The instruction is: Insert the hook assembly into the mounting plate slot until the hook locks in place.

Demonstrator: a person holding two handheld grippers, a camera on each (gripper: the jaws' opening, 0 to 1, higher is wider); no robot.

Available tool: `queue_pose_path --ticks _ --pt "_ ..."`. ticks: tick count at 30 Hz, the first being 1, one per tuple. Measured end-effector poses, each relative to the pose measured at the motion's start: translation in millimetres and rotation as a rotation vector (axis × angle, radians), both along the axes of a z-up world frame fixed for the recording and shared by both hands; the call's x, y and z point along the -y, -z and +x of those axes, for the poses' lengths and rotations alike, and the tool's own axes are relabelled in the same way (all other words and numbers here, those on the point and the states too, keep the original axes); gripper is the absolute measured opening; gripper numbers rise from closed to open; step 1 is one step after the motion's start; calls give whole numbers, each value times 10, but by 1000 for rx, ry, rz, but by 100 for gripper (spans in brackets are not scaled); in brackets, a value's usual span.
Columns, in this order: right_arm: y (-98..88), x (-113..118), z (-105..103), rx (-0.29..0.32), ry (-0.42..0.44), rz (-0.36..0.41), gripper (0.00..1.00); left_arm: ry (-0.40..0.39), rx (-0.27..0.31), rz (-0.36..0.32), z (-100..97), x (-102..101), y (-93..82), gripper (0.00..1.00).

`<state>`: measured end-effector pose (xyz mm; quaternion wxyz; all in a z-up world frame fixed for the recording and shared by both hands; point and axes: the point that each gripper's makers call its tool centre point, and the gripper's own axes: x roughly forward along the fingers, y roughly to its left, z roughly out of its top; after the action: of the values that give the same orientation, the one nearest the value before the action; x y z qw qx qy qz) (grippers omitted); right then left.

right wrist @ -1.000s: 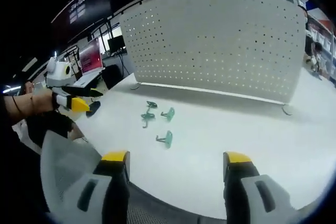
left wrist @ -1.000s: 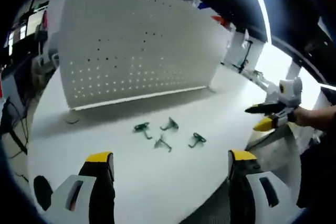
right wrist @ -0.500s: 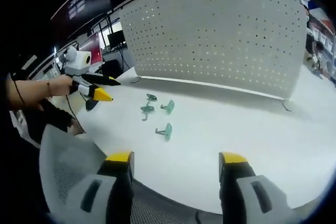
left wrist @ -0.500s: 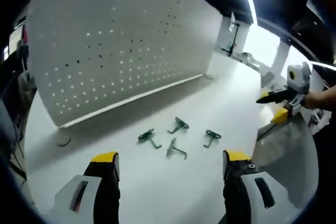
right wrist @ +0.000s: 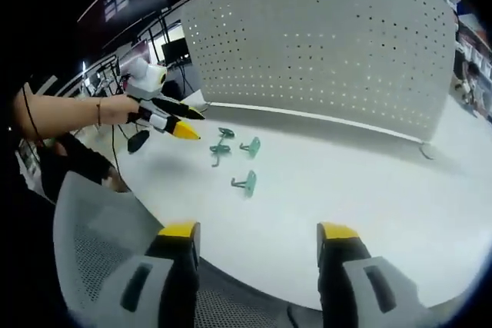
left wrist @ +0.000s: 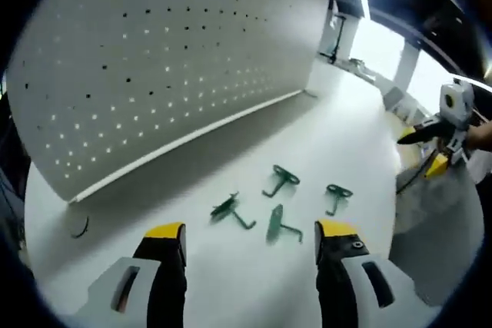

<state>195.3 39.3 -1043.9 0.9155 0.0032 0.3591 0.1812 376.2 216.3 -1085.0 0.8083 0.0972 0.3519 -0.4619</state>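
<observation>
Left gripper view: left gripper (left wrist: 242, 240) jaws open, empty; nearest hook (left wrist: 275, 223) at 12 o'clock just beyond tips, long axis toward pegboard (left wrist: 154, 59). Right gripper (right wrist: 254, 240) open, farther off.

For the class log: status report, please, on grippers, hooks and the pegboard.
Left gripper open, empty, near the hooks. Right gripper open, empty. Four green hooks loose on table; none in pegboard. Nothing blocking.

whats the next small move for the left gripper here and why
Probably ease the left gripper forward and down onto the nearest green hook. Its jaws stand open and empty, that hook lies just ahead between them on the white table, and no hook sits in the pegboard yet.
</observation>
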Motion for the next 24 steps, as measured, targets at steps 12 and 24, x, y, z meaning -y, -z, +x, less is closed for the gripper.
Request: queue_pose_path --ticks 12,24 --pt "5 10 -6 7 -12 -29 47 37 4 28 148 160 220 56" --pt "16 32 -9 30 -18 -72 39 103 44 73 252 195 305 39"
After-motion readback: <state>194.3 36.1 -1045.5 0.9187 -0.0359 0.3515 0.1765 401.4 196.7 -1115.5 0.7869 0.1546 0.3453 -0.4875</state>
